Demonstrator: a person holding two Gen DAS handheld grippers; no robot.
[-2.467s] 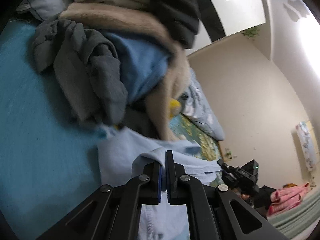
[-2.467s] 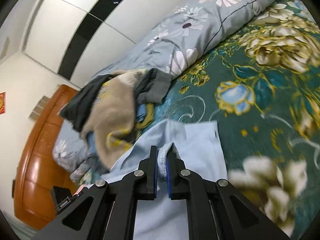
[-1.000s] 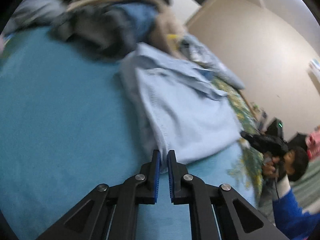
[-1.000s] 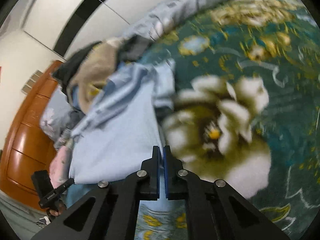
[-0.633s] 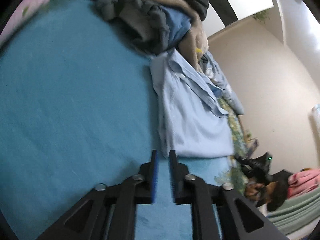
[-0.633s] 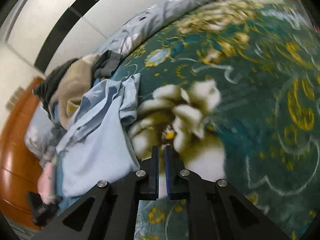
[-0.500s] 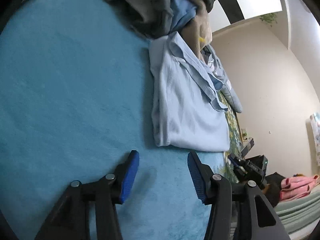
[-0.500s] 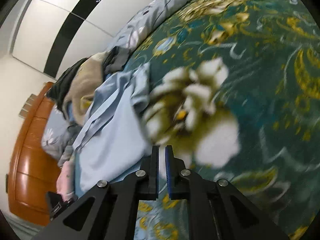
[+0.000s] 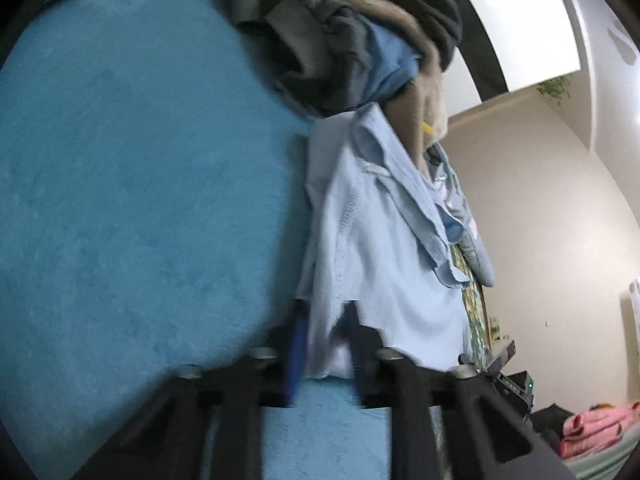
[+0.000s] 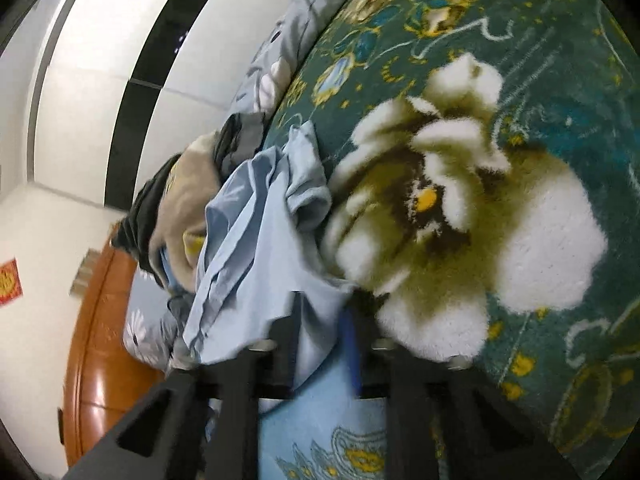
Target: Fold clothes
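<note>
A light blue shirt (image 9: 384, 264) lies folded on the bed, its collar end against a heap of clothes (image 9: 352, 40). My left gripper (image 9: 324, 328) is at the shirt's near hem on the side of the teal blanket (image 9: 140, 180). Its jaws are closing with the hem's corner between them. In the right wrist view the same shirt (image 10: 256, 248) meets the floral blanket (image 10: 500, 220). My right gripper (image 10: 322, 312) is at the other near corner, jaws closing with cloth between them. Both sets of fingers are blurred.
The heap of grey, beige and dark clothes (image 10: 180, 200) sits beyond the shirt. A grey flowered pillow (image 10: 288, 52) and a wooden headboard (image 10: 104, 340) lie further off. Pink cloth (image 9: 596, 424) shows at the lower right of the left wrist view.
Both grippers have rolled and sunk to the shirt's near hem. The left jaws stood wide half a second ago and now hold cloth between them, as do the right jaws.
</note>
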